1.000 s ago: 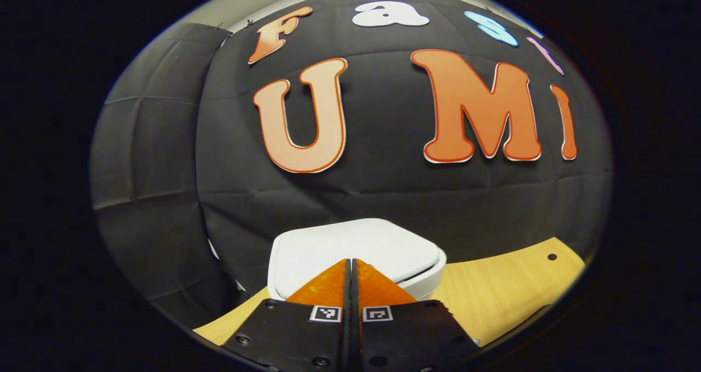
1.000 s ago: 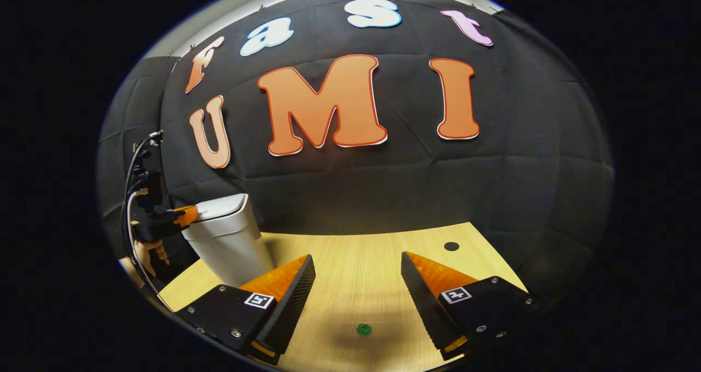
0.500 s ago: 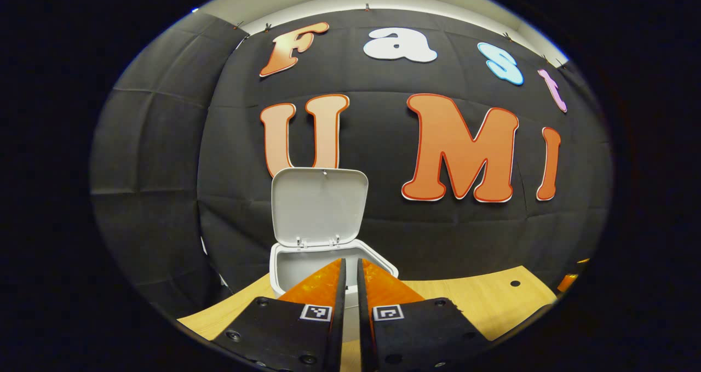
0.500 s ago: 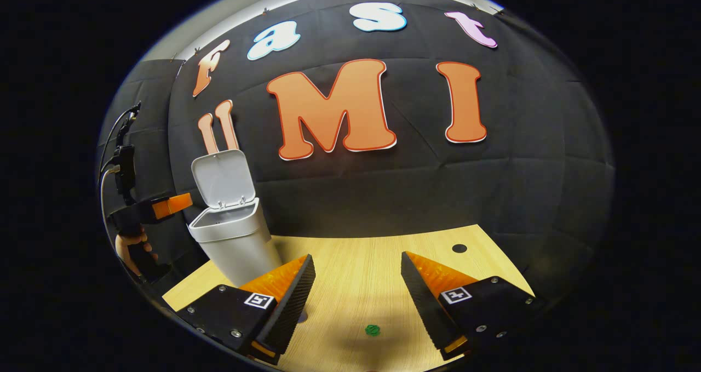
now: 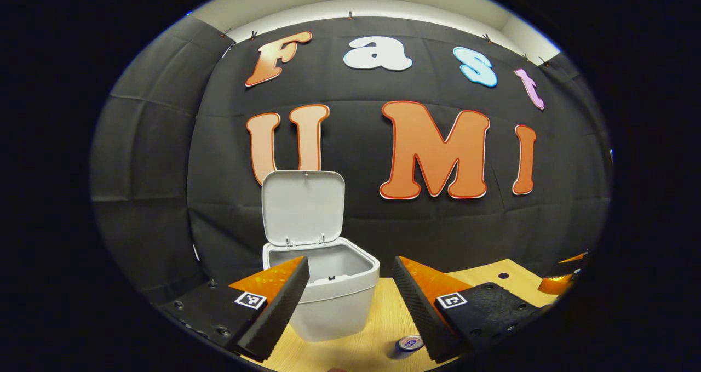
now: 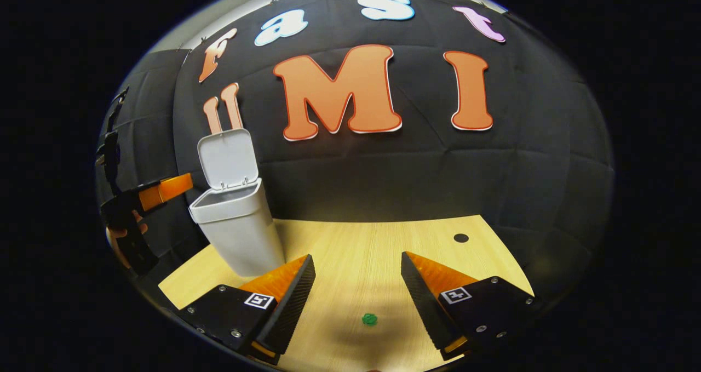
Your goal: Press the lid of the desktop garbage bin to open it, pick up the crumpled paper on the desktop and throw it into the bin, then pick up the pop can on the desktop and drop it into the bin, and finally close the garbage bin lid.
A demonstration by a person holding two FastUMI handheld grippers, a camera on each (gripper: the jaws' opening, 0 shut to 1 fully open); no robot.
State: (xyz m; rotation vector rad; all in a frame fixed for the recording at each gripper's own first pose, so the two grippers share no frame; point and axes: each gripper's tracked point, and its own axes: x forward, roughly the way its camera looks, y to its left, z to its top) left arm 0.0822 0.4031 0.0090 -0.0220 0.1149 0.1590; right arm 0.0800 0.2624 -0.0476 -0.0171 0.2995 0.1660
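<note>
Both grippers, left gripper (image 5: 350, 284) and right gripper (image 6: 356, 284), are hanging open, holding nothing. Pop can (image 5: 406, 344) is lying just below the left one, beside the open bin (image 5: 328, 301).

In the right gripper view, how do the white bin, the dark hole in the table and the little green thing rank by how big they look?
1. Bin, by far the largest.
2. and 3. Dark hole and green thing: about alike. The green thing lies nearer the camera, so I won't rank them.
</note>
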